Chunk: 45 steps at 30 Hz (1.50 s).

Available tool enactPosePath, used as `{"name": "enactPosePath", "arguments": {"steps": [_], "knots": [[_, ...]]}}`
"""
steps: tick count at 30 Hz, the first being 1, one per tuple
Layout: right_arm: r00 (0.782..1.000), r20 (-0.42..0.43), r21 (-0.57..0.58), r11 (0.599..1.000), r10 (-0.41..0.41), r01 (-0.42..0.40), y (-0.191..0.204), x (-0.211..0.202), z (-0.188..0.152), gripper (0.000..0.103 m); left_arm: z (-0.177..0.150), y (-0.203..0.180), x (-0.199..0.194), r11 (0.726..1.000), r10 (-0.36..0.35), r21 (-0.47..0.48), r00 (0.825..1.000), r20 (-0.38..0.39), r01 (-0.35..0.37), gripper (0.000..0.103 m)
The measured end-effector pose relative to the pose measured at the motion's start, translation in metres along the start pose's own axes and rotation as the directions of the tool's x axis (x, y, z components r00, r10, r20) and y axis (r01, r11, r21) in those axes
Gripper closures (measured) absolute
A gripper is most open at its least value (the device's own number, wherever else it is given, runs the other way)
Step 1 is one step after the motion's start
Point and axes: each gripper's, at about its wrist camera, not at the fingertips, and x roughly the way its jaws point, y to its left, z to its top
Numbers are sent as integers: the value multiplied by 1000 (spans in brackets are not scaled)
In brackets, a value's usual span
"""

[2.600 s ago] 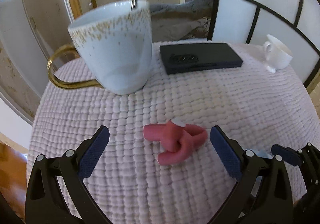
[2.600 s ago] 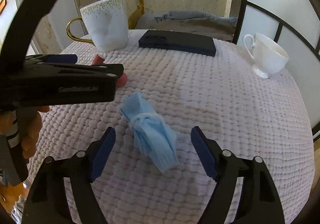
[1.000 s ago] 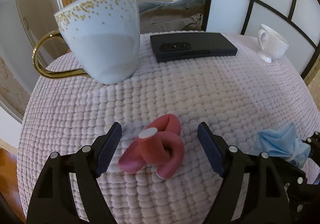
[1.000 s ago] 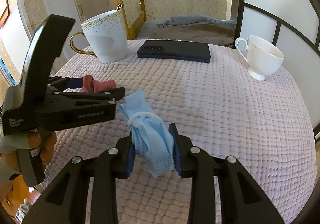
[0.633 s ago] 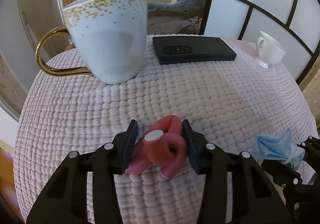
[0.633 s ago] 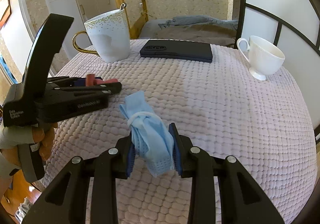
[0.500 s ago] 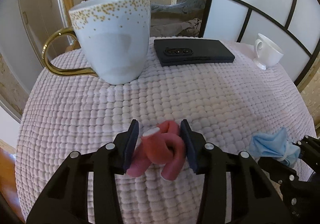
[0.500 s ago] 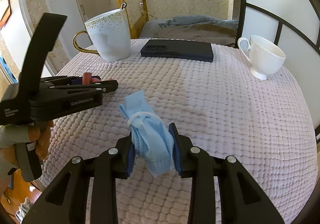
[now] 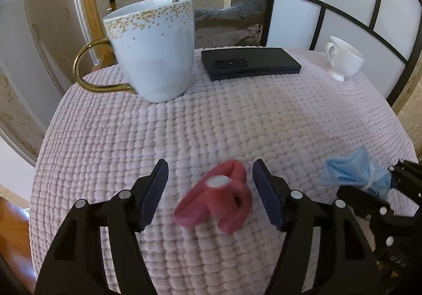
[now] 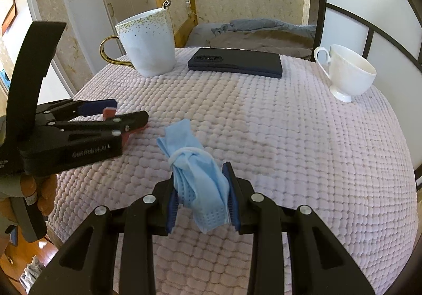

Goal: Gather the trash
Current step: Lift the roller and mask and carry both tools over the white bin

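A pink knotted rubbery piece [image 9: 219, 202] with a white end sits between the jaws of my left gripper [image 9: 210, 176]. The jaws are opening and the blue pads stand clear of it on both sides; the piece looks blurred. In the right wrist view the left gripper [image 10: 126, 110] is at the left, and only a sliver of the pink piece [image 10: 108, 111] shows past its fingers. My right gripper [image 10: 201, 189] is shut on a crumpled blue face mask [image 10: 195, 171], held just above the cloth. The mask [image 9: 353, 176] also shows at the right of the left wrist view.
A pink quilted cloth [image 9: 237, 123] covers the round table. At the back stand a white mug with a gold handle [image 9: 153, 49] and a spoon in it, a dark phone [image 9: 250, 62] and a white teacup [image 9: 343, 57]. A hand [image 10: 39, 189] holds the left gripper.
The left jaws closed on the pink piece, then spread apart again, and the piece now sits loose between them. The left gripper drew back from the mug. The right gripper kept still with the mask.
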Motion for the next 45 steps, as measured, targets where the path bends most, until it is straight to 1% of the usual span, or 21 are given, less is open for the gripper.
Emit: {"name": "enactPosePath", "arguments": {"steps": [5,6,7,8,13,23,29,36,45], "knots": [[1000,-1,-2,1000,4,-4,1,-2,-1,72,-10,7,2,1000,-13,-28,1000,-23,12,36],[1000,-1,-4,1000,5,-5,1,-2,-1,72,-11,8,1,999,-22,-33,1000,-20,21,38],[1000,-2,-5,1000,5,-5,1,-1,-1,72,-12,9,-1,999,-30,-34,999,-15,30,45],[1000,-2,-7,1000,5,-5,1,-1,-1,72,-13,8,-2,999,-37,-30,999,-15,36,48],[1000,-2,-13,1000,6,-6,3,-3,-2,72,-15,7,-12,999,-46,-13,999,4,46,48],[1000,-11,-2,1000,27,-27,0,-16,-10,72,-24,-1,-37,997,-71,-12,997,6,71,48],[999,-19,16,999,49,-49,-3,-32,-22,72,-38,-9,-56,997,-80,-5,997,13,80,48],[997,-28,36,997,75,-74,-3,-54,-39,72,-56,-13,-80,996,-89,-19,996,21,89,48],[995,-38,46,994,96,-95,4,-80,-63,72,-79,-24,-100,995,-103,-17,995,14,103,48]]}}
